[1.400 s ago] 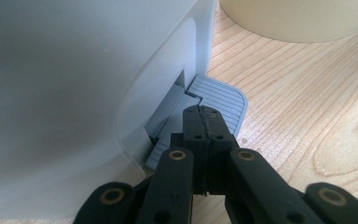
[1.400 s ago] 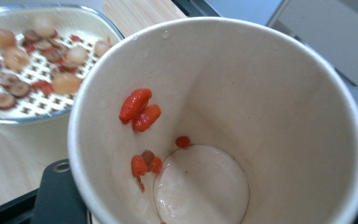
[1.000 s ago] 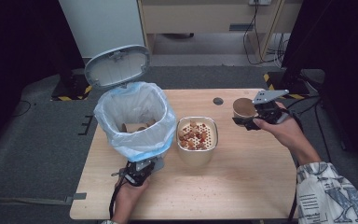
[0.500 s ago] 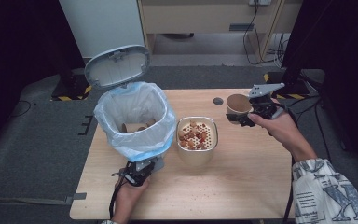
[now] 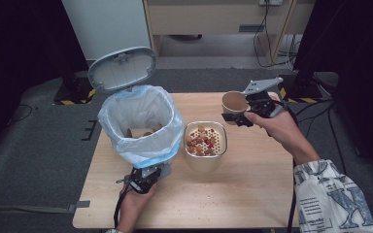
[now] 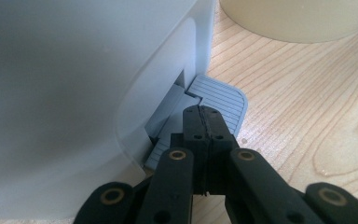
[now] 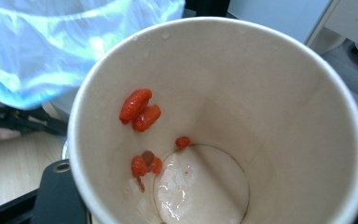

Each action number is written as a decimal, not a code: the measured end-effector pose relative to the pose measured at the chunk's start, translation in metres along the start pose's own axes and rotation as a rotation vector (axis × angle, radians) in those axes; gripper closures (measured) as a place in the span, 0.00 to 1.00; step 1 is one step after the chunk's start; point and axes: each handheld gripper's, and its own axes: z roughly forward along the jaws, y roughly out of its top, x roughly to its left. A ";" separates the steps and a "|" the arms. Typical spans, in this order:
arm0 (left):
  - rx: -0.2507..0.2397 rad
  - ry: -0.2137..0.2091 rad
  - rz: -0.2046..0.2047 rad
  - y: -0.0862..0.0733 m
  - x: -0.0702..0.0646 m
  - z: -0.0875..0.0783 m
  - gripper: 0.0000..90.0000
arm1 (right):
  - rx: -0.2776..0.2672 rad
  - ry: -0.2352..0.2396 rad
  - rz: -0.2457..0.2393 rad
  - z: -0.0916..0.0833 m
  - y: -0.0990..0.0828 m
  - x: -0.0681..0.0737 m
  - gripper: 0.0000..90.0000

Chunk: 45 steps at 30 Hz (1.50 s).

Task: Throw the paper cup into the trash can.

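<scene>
At the left of the table (image 5: 252, 194) stands your white bin (image 5: 141, 131), with a pale blue bag (image 5: 148, 114) lining it and its grey lid (image 5: 122, 69) standing up and open behind it. Some brown bits lie down inside the bag. Your left gripper (image 5: 148, 175) is low at the front of the bin, near your edge of the table. In the left gripper view its two black jaws are pressed tight together with nothing between them, and their tip (image 6: 204, 122) rests on the grey ribbed pedal (image 6: 221, 95) at the foot of the bin. Just to the right of the bin is a cream bowl (image 5: 205, 162) with a strainer (image 5: 206, 141) inside it, and the strainer has holes and holds small red and brown pieces. The bowl sits close beside the bin, in the middle of the table. Farther right and toward the back, your right gripper (image 5: 238, 118) is up off the table and holds a brown paper cup (image 5: 234, 102) in its jaws. The cup is tipped on its side, with its open mouth facing the bin. In the right gripper view you look right into the cup (image 7: 223, 126). A few wet red berries (image 7: 140, 109) stick to its inside wall, and the bottom looks wet.
</scene>
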 end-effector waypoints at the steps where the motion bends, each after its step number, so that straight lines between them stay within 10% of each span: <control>1: 0.000 0.006 0.005 0.000 0.000 0.000 0.99 | 0.000 0.005 -0.002 0.002 0.005 0.003 0.33; 22: 0.001 -0.010 0.015 0.001 0.001 0.000 0.99 | -0.057 0.132 -0.030 0.073 0.107 0.079 0.33; 35: 0.001 -0.011 0.016 0.001 0.001 0.000 0.99 | -0.042 0.154 -0.031 0.115 0.118 0.096 0.31; 45: -0.001 -0.013 0.015 0.000 0.001 0.001 0.99 | -0.071 0.161 -0.069 0.124 0.116 0.105 0.10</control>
